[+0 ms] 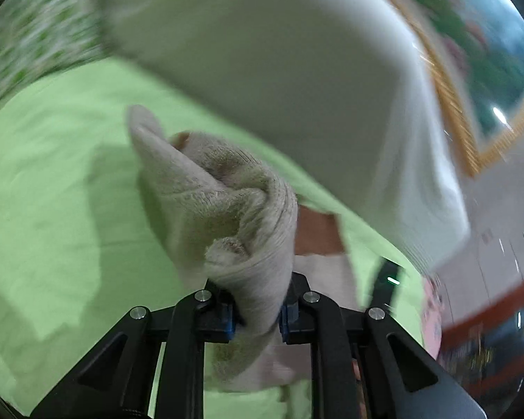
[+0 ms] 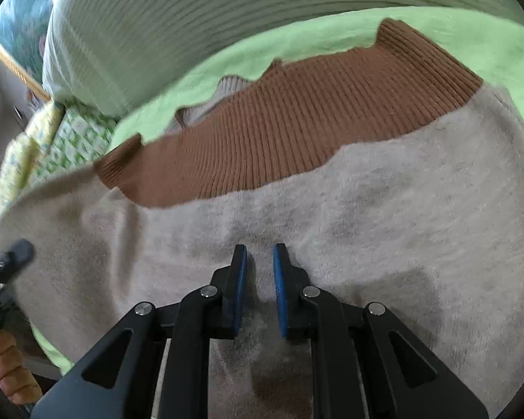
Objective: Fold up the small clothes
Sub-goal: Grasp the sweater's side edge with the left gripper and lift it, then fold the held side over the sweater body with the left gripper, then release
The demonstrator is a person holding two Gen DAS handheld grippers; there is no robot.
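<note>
Black linkages end in blue pads: the left gripper (image 1: 258,310) is clenched on a bunched fold of the fuzzy beige sweater (image 1: 227,202), lifted above the green bedsheet (image 1: 52,174). Over the sweater's flat plush body, spread on the bed below its ribbed brown band (image 2: 297,122), the right gripper (image 2: 260,279) hovers, fingers parted.

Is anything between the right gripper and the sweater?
Nothing visible. The right gripper hangs open directly over the beige sweater, with bare fabric between its fingers. The left gripper is shut on a bunched part of it, off at the sweater's left edge.
</note>
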